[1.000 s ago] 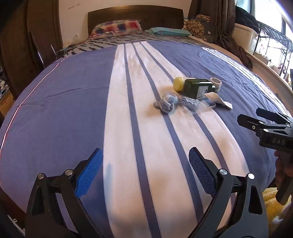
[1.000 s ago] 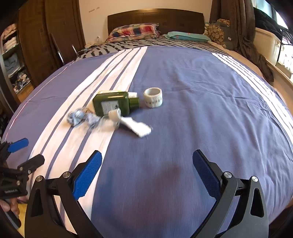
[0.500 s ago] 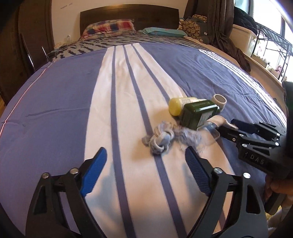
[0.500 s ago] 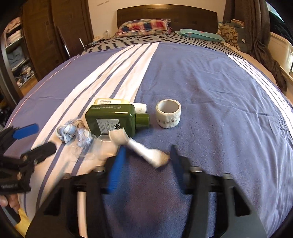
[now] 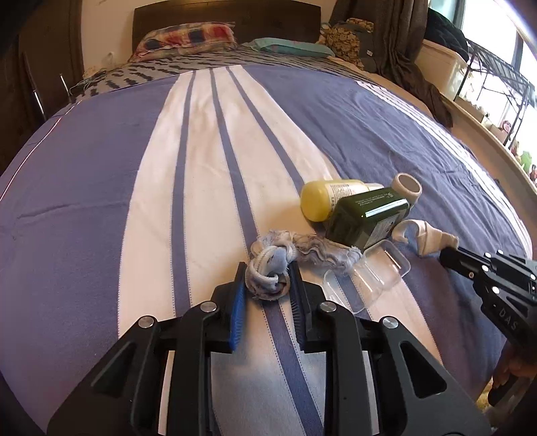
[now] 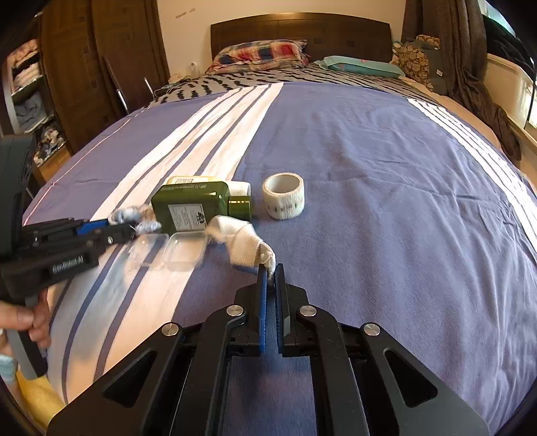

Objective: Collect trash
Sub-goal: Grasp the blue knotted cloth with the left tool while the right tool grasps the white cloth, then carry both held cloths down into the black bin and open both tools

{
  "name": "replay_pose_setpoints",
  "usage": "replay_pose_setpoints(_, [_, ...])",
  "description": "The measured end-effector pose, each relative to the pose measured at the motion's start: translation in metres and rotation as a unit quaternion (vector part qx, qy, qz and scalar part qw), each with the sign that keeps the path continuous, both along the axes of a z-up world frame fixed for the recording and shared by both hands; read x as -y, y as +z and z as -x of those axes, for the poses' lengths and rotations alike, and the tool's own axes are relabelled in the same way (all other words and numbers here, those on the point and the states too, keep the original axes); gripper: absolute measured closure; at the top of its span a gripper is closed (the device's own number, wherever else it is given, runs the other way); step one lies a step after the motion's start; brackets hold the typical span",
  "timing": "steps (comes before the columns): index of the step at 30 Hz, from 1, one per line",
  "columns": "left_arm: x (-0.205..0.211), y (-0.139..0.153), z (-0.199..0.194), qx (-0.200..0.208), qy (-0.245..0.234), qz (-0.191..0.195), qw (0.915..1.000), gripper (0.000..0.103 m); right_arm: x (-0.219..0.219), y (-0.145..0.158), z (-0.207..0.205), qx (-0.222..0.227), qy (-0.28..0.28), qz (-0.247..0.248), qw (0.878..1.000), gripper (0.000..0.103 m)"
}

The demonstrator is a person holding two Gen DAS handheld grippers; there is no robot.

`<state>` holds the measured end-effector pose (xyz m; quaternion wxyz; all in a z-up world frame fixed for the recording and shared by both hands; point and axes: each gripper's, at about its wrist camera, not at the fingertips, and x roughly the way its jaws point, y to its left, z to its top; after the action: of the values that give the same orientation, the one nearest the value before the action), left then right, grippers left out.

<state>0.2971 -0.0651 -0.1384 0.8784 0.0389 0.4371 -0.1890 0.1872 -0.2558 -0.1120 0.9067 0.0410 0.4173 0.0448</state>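
**On the striped bedspread, both tongs clamped on soft scraps**

Mid-bed [image 5: 208, 208]: left gripper [image 5: 267, 280] just clenched on crumpled blue rag [image 5: 268, 268], right gripper [image 6: 271, 271] pinching white bandage scrap [image 6: 246, 246] by its tip. Likely light, limp, compressible; best gripped at bunched folds.

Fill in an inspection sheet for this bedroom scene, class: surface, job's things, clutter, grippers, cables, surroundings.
Surface: bed cover, blue with white stripes, lightly creased.
Job's things: crumpled blue mask; white bandage strip; green bottle on its side; yellow bottle behind it; clear plastic case, open; tape roll standing apart.
Clutter: nothing seen beyond those.
Grippers: left gripper shut on the mask; right gripper shut on the bandage strip's end; both have just closed.
Cables: thin cords by the head of the bed, unclear.
Surroundings: plaid pillow, headboard, wardrobe, curtain.
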Motion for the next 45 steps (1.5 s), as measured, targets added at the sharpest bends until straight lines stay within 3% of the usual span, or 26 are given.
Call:
replay_pose_setpoints(11, [-0.018,0.063,0.078,0.066,0.006,-0.004,0.9978,0.083,-0.005,0.041,0.053,0.044,-0.002,-0.009,0.999,0.098])
replay_pose_setpoints(18, [-0.024,0.101,0.155,0.103,-0.006,0.004,0.9946,0.083,-0.014,0.081,0.109,0.084,0.002,-0.003,0.996,0.098])
replay_pose_setpoints(25, [-0.034,0.119,0.225,0.132,-0.002,0.004,0.9912,0.083,-0.028,0.107,0.173,0.117,0.019,-0.004,0.993,0.098])
replay_pose_setpoints(33, [-0.04,0.104,0.285,0.121,-0.002,0.001,0.9926,0.083,-0.042,0.094,0.233,0.099,0.038,-0.021,0.994,0.098])
replay_pose_setpoints(45, [-0.042,0.025,0.323,0.041,-0.014,-0.03,0.9986,0.082,-0.065,0.027,0.27,0.002,0.072,-0.045,0.996,0.098])
